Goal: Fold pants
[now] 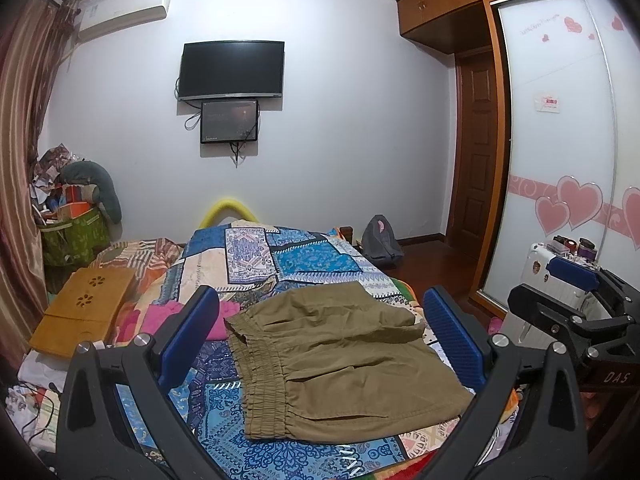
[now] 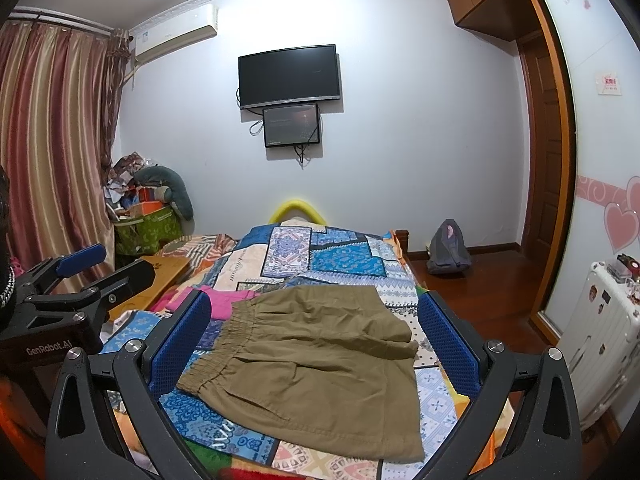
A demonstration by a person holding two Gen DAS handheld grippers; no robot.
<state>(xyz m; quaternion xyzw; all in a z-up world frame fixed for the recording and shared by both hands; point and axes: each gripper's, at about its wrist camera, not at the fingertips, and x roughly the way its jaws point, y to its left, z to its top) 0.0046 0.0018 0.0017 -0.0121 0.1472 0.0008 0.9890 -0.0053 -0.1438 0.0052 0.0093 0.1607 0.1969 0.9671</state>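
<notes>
Legible text: "GenRobot.AI" on left gripper [image 2: 82,270] body, "DAS" on right gripper [image 1: 576,280] body; wardrobe door sticker [image 1: 549,103] unreadable.

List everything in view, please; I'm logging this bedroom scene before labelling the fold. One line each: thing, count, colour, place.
pants: 1, khaki, folded on the bed, elastic waistband to the left
bedspread: 1, blue patchwork, covering the bed
pink garment: 1, pink, left of the pants
wooden board: 1, tan, on the bed's left side
television: 1, black, on the far wall
small screen: 1, black, under the television
air conditioner: 1, white, upper left wall
curtain: 1, striped reddish, left
backpack: 1, grey, on the floor
suitcase: 1, white, right
left claw: black with blue pads, open above the pants
right claw: same colours, open above the pants
</notes>
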